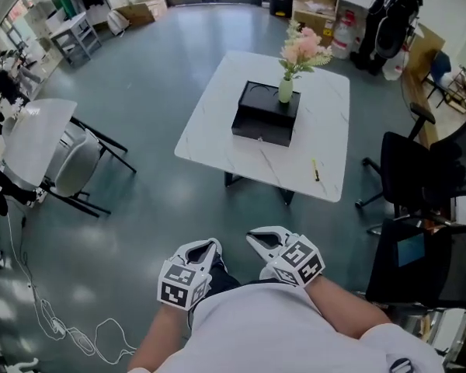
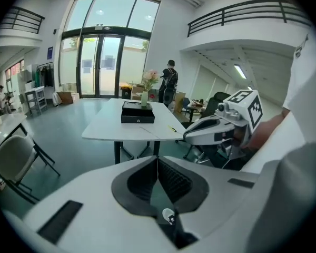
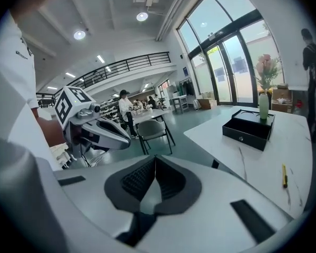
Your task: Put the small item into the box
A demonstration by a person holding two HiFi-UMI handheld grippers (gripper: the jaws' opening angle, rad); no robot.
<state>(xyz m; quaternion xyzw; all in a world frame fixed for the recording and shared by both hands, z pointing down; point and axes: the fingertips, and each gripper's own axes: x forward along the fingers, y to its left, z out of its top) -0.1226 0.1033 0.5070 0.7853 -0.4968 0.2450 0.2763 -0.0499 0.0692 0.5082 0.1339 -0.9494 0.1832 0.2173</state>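
A black open box (image 1: 266,115) sits on the white table (image 1: 217,138), with a vase of pink flowers (image 1: 285,90) on its far edge. A small yellow pen-like item (image 1: 315,169) lies on the table near its right front edge. Both grippers hang close to my body, well short of the table. My left gripper (image 1: 214,244) is shut with nothing in it, its jaws meeting at the tip (image 2: 157,157). My right gripper (image 1: 253,236) is shut and empty too (image 3: 155,157). The box (image 2: 137,113) and yellow item (image 2: 173,129) show ahead in the left gripper view, and likewise the box (image 3: 250,126) and item (image 3: 284,176) in the right gripper view.
Black office chairs (image 1: 408,169) stand right of the table. A white folding table with a grey chair (image 1: 70,162) is at the left. A cable (image 1: 70,332) lies on the floor at lower left. Cardboard boxes (image 1: 314,2) are stacked beyond the table, where a person (image 2: 170,80) stands.
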